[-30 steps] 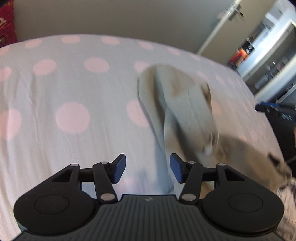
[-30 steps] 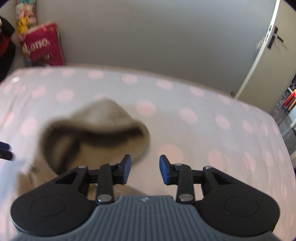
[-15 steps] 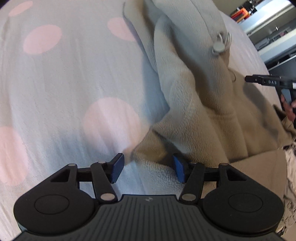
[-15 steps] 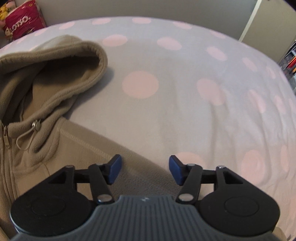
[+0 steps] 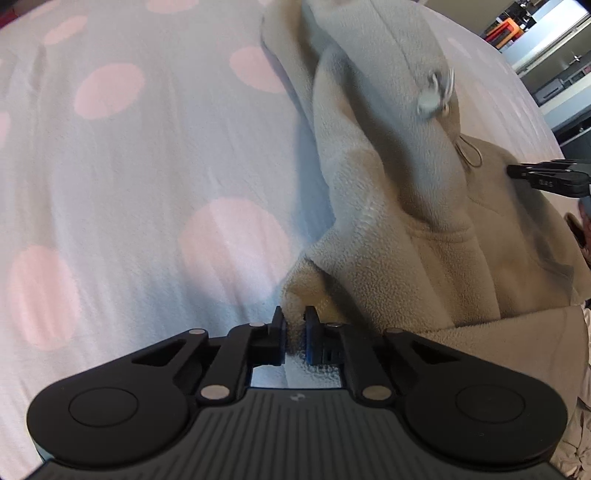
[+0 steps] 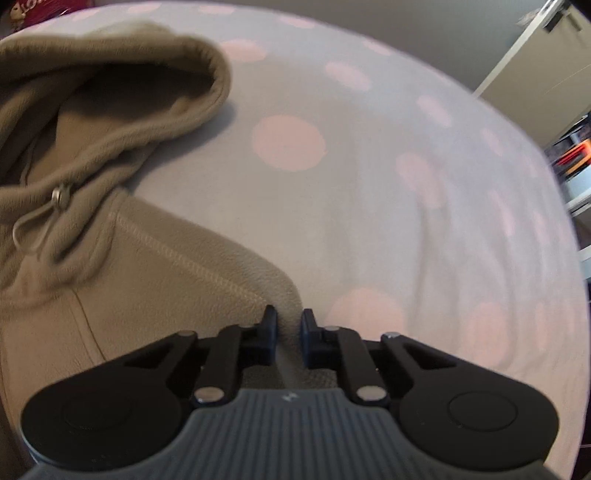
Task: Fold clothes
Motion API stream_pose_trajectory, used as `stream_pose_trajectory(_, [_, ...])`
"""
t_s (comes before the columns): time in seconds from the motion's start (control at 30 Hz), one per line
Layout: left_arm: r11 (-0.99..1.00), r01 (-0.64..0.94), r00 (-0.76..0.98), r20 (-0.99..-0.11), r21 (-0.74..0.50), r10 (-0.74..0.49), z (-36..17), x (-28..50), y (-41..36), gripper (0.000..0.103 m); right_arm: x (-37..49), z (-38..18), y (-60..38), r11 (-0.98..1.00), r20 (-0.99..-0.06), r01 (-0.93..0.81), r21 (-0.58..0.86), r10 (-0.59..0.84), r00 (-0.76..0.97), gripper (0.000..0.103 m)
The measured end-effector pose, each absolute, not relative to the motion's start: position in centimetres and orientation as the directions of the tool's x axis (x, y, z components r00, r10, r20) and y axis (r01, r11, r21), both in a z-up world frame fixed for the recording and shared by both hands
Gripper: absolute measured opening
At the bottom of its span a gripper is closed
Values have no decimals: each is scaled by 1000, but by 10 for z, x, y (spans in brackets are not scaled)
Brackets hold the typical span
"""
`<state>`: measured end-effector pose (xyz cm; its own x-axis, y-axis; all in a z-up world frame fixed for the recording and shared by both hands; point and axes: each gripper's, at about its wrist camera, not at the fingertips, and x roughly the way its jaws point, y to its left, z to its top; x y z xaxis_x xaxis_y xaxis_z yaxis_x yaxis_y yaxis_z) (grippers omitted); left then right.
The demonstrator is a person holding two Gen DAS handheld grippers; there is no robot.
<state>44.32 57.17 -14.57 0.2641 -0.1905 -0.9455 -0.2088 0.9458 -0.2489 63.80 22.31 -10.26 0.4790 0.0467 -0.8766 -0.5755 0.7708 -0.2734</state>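
A beige fleece hoodie [image 5: 424, 229] lies on a bed, its hood [image 6: 110, 85] toward the far side and a drawstring toggle [image 6: 61, 195] at the neck. My left gripper [image 5: 294, 334] is shut on the hoodie's left shoulder edge. My right gripper [image 6: 289, 332] is shut on the hoodie's right shoulder edge [image 6: 284, 291]. The right gripper's tip [image 5: 543, 175] also shows at the right of the left wrist view, beside the hoodie. The hoodie's lower body is hidden below both views.
The bed sheet [image 5: 129, 184] is pale blue with pink dots and spreads around the hoodie [image 6: 406, 184]. Shelves [image 5: 546, 55] stand past the bed's far right. A door [image 6: 535, 62] stands beyond the bed. A red package [image 6: 33, 5] sits at the far left.
Both grippers were open half a second ago and have now shut on the hoodie's shoulder edges. A second ago the hoodie was moving through the air, blurred; it now lies on the bed.
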Motion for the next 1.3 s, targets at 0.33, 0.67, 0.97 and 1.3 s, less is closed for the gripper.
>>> stream_pose_trajectory(0.33, [946, -298, 392, -920, -129, -2, -65, 456, 646, 5, 666, -30, 182, 788, -618, -214, -577, -251, 745, 0])
stream_pose_trajectory(0.67, [942, -335, 268, -956, 19, 114, -107, 446, 648, 8, 683, -12, 92, 930, -788, -150, -335, -189, 586, 6])
stream_pose_trajectory(0.97, [938, -346, 368, -920, -2, 134, -76, 433, 642, 57, 661, -53, 110, 944, -854, -248, -217, -60, 518, 49])
stream_pose_trajectory(1.3, [986, -140, 396, -918, -86, -24, -92, 426, 561, 57, 640, -34, -34, 967, -863, -94, -235, -163, 478, 59])
